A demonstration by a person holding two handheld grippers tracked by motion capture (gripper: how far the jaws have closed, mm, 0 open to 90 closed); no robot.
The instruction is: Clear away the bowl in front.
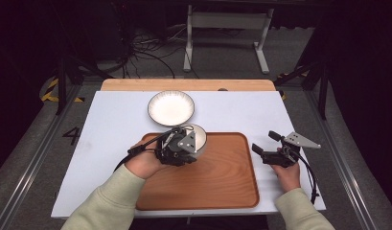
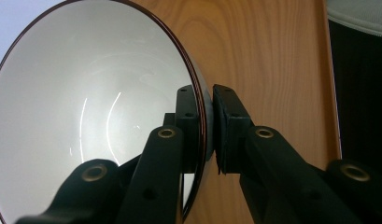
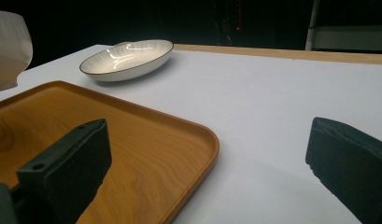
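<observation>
Gleaming white inside with a thin dark rim, the bowl [image 2: 86, 116] hangs over the far left part of the wooden tray [image 1: 217, 177], its wall pinched between the pressed-in jaws of the left gripper [image 2: 206, 121]. It is tipped on its side (round, so no long axis), mouth turned sideways in the left gripper view. Beyond the tray a ribbed white dish [image 1: 171, 107] sits on the white table [image 1: 241, 112]; the right gripper [image 1: 267, 142] hovers spread and empty right of the tray, amid a dark room with floor cables.

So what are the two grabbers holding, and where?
The left gripper holds the white bowl by its rim, one finger inside, one outside, over the wooden tray. The right gripper is open and holds nothing.
</observation>
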